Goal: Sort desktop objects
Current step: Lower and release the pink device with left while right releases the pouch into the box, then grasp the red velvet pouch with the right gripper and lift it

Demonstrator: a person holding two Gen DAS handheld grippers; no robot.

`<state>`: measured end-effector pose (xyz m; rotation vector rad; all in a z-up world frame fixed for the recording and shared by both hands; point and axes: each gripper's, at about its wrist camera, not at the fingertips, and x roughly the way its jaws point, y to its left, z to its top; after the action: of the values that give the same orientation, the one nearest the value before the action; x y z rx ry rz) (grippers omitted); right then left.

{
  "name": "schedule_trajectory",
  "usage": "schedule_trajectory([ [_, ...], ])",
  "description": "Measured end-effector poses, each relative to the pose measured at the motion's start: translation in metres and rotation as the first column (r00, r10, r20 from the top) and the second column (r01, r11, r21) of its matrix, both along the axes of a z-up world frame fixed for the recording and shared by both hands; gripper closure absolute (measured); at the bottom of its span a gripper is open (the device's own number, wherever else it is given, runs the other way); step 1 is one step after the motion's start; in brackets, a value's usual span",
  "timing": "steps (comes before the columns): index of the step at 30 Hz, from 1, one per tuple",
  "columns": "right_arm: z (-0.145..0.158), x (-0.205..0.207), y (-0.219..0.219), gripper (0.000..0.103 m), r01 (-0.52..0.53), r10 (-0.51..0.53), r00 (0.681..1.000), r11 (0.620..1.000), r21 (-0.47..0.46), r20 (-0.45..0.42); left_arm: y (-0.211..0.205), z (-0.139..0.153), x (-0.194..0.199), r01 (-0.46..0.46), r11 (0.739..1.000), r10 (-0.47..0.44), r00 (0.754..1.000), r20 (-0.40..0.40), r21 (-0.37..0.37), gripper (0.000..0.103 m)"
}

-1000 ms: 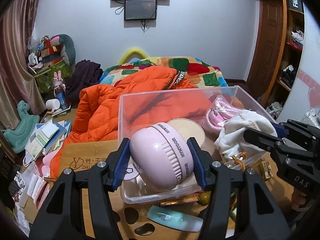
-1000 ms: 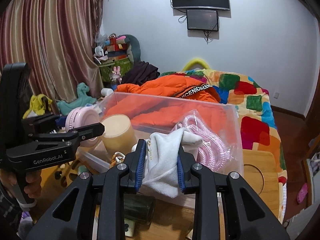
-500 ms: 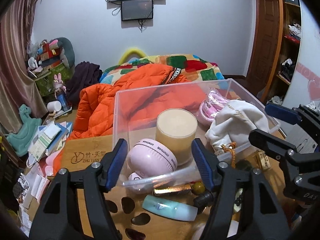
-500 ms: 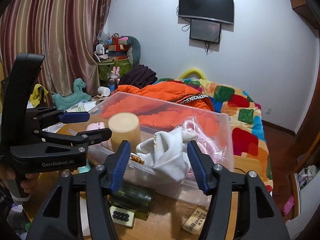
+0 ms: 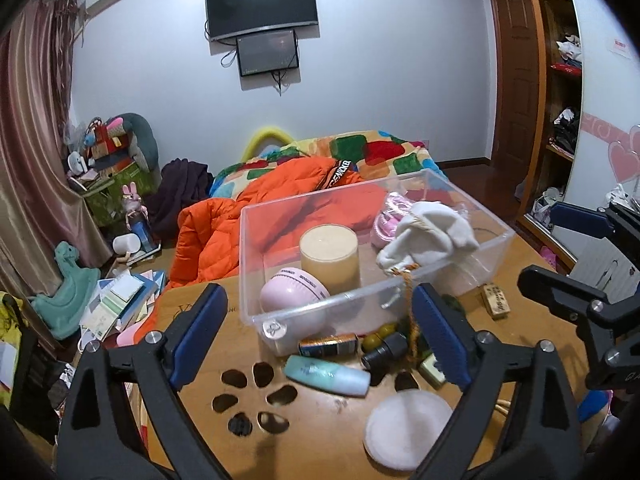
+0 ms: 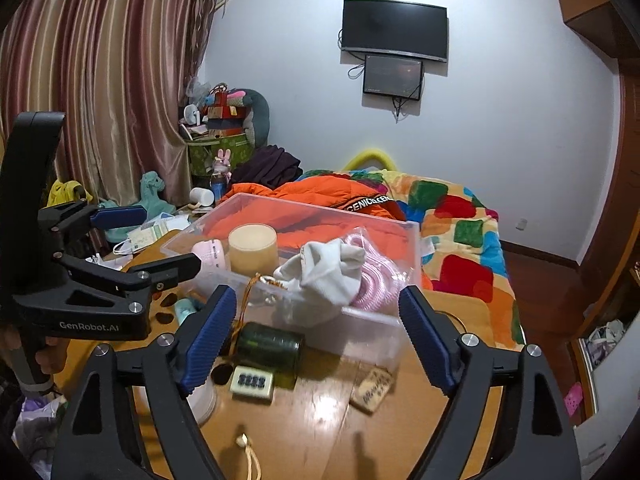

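clutter (image 5: 344, 354) crowding bin (image 5: 256, 264) front

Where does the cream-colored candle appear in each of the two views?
Left wrist view: the candle stands in the middle, inside the clear box, behind the pink fan.
Right wrist view: candle left of center.
Shared landmark: the white cloth.

A wooden table (image 5: 328, 420) carries a clear plastic box (image 5: 460, 280). Just before the box lie small things — a teal tube (image 5: 326, 375), a brown bottle (image 5: 328, 345), a white round pad (image 5: 408, 424) nearer still. Right of the box lies a small wooden block (image 5: 495, 300) — and a green jar (image 6: 267, 350) touches the box's front wall.
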<state>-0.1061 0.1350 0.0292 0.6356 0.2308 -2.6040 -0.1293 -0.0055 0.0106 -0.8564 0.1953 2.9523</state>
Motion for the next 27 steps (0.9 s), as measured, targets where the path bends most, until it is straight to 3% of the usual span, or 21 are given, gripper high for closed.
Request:
schedule_trajectory([
  [11, -0.011, 0.051, 0.026, 0.017, 0.027, -0.026, 0.999, 0.999, -0.03, 0.029, 0.004, 0.0, 0.047, -0.009, 1.0, 0.009, 1.0, -0.024, 0.018, 0.004],
  [27, -0.089, 0.082, 0.028, 0.017, 0.079, -0.086, 0.976, 0.996, 0.042, 0.201, 0.001, -0.052, 0.076, -0.036, 0.995, 0.027, 0.994, 0.104, 0.089, 0.004],
])
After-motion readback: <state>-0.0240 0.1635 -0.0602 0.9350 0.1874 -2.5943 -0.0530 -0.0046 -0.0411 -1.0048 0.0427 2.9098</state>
